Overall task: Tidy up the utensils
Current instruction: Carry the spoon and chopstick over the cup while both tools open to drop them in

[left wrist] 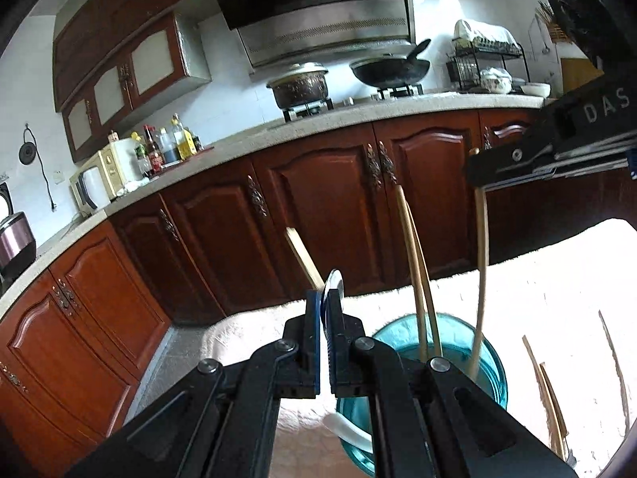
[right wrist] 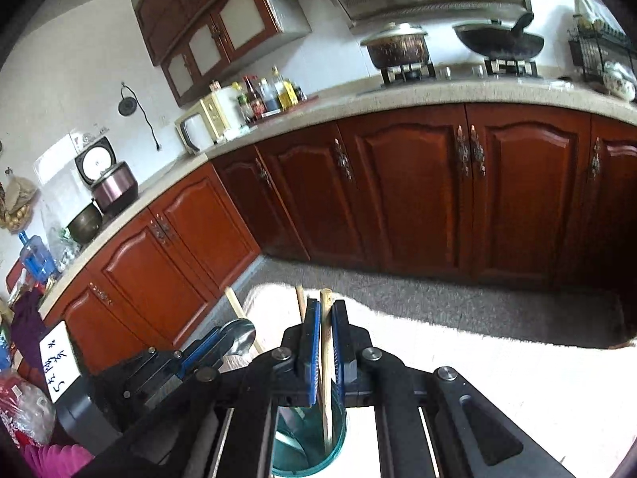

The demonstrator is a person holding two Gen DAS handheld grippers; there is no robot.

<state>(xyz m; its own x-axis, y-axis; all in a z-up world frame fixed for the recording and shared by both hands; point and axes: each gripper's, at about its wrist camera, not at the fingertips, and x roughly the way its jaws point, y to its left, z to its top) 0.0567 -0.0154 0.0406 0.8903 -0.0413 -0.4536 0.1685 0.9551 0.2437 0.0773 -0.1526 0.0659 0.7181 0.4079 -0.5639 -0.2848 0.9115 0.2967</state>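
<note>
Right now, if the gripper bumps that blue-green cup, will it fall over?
Probably it could tip: the teal cup looks like light, see-through plastic, and tall chopsticks stand in it, leaning on its rim. It may also slide little, since it sits on a soft white cloth.

Overall light: daylight, moderate; the kitchen is evenly lit, the lower cabinets (right wrist: pixel 418 191) are rendered dark.
Overexposure: the white cloth (left wrist: pixel 537 286) is blown out in the left wrist view, and its texture is largely lost; the same cloth (right wrist: pixel 497 366) is washed out in the right wrist view.
Shadows: a dark band is cast along the floor (right wrist: pixel 438 298) under the cabinets.
Glare: pale sheen is seen on the range hood (left wrist: pixel 326 36) and the wall tiles.
Distortion: the countertop (left wrist: pixel 239 139) is bowed strongly; black vignette is left at the corners.
Blur: slight softness is noted at the frame edges; the nearest gripper parts are out of focus.
</note>
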